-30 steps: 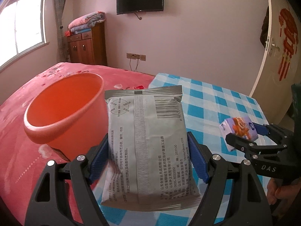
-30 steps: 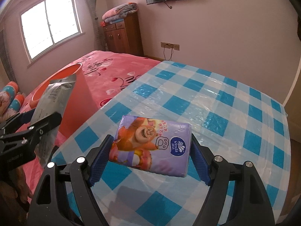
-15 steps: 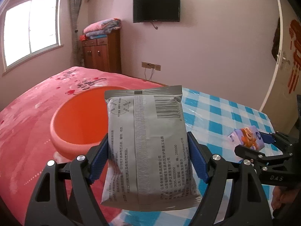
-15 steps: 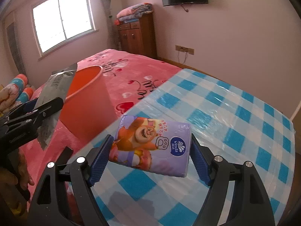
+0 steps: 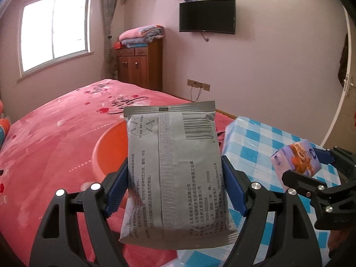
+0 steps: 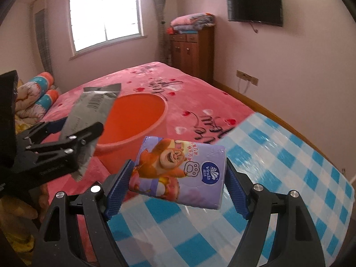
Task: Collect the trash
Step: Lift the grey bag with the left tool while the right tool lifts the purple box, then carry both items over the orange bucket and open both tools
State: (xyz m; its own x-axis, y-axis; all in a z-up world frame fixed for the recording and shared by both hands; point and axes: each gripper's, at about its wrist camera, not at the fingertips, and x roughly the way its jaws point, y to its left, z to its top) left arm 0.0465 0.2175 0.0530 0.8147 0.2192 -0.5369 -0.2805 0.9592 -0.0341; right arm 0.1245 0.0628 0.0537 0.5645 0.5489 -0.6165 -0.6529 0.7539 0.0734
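My left gripper (image 5: pixel 174 191) is shut on a grey printed pouch (image 5: pixel 175 173), held upright with its barcode at the top. Behind the pouch shows the rim of an orange bucket (image 5: pixel 106 151) on the pink bed. My right gripper (image 6: pixel 178 189) is shut on a purple tissue pack with a cartoon bear (image 6: pixel 178 171), held above the table's edge. The right wrist view shows the orange bucket (image 6: pixel 138 115) just beyond the pack, with the left gripper (image 6: pixel 73 133) and grey pouch (image 6: pixel 93 109) over its left rim. In the left wrist view the tissue pack (image 5: pixel 296 160) hangs at the right.
A table with a blue-and-white checked cloth (image 6: pixel 278 178) stands beside the pink bed (image 5: pixel 55 133). A wooden cabinet (image 5: pixel 138 66) with folded blankets stands at the far wall, a television (image 5: pixel 207 15) hangs above. Pillows (image 6: pixel 37 93) lie at the bed's head.
Both grippers have risen and swung left toward the bucket, each keeping its item. The bucket's mouth now lies lower and closer in both views.
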